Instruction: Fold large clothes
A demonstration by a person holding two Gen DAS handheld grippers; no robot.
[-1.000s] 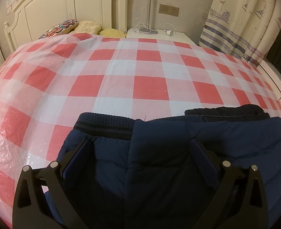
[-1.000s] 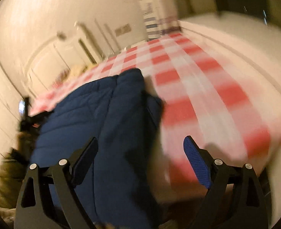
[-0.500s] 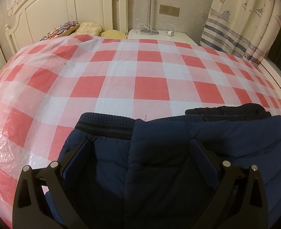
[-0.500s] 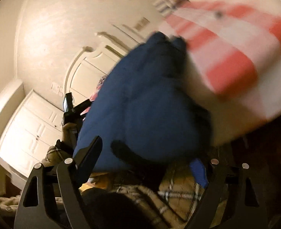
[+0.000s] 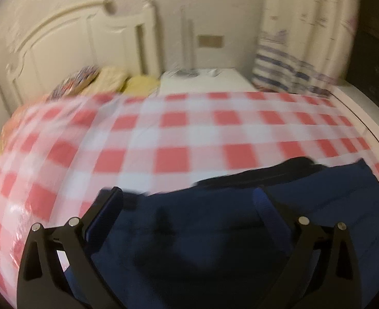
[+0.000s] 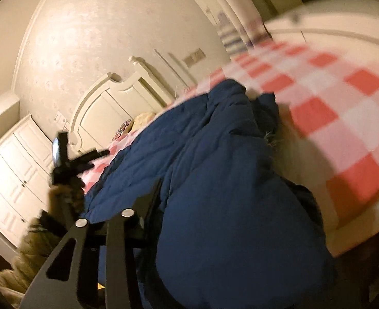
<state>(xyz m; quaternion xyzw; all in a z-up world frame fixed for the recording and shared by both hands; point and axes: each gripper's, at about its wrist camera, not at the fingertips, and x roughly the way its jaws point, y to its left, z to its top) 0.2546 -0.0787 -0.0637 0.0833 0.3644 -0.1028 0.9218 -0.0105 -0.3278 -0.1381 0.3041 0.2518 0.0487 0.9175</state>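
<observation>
Two grippers work on one navy padded garment (image 5: pixel 241 231) that lies on the near part of the bed (image 5: pixel 179 134), one end drooping over the bed's edge in the right wrist view. Compared with a second ago, the left gripper (image 5: pixel 189 200) has risen and tilted, so more headboard (image 5: pixel 68 41) and wall show above the bed, and the view is now blurred. Its fingers (image 5: pixel 112 206) stand wide apart above the garment, released, pressing nothing. The right gripper (image 6: pixel 189 206) has swung from the bed's side toward the hanging end; its jaws have just been closing, with a bulging fold of the garment between them. Only one of its fingers (image 6: pixel 148 200) shows, set against the fabric; the other is hidden behind the fold. A red-and-white checked cover (image 5: pixel 241 118) spreads over the bed. Pillows (image 5: pixel 107 79) lie at the headboard, a white nightstand (image 5: pixel 205 82) stands beside them, and a patterned curtain (image 5: pixel 297 38) hangs to the right. White cupboard doors (image 6: pixel 16 170) line the wall in the right wrist view.
</observation>
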